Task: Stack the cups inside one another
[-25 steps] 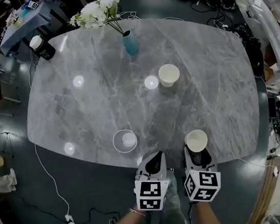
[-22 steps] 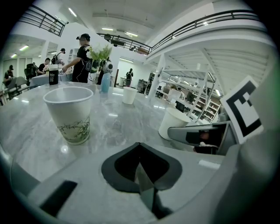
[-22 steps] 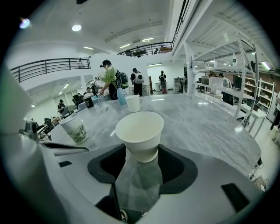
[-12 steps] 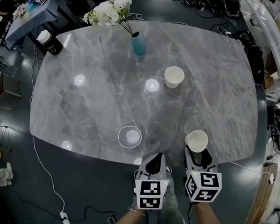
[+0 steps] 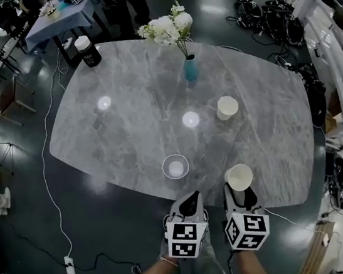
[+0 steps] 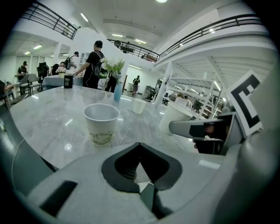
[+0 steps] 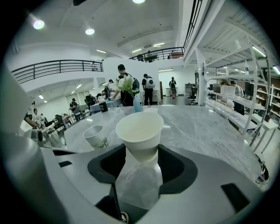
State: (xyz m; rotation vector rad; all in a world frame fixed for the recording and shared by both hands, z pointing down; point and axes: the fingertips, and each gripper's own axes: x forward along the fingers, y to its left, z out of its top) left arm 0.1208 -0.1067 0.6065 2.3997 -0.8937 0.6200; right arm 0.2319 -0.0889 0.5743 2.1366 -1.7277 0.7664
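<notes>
Right gripper view: right claw [image 7: 139, 168] clamps a white cup [image 7: 139, 131], base hidden; left claw [image 6: 140, 168] closed, empty.

Desk [image 5: 132, 126]: grey marble top with rounded corners, ceiling lights mirrored in it.
Vase [image 5: 191, 68]: blue, upright near the far edge, holding white flowers [image 5: 166, 28].
Canister [image 5: 89, 51]: black, white-lidded, at the far left corner.
Floor: dark and glossy; a white cable [image 5: 50, 182] trails to a power strip [image 5: 68, 265].
Beyond: a blue-covered table [image 5: 57, 19].

Three white paper cups: far cup [image 5: 227, 107] at three o'clock, printed cup [image 5: 175, 166] at six, near cup [image 5: 238, 177] at five; one blue ceramic vase [image 5: 191, 68]; one black canister [image 5: 88, 50].
</notes>
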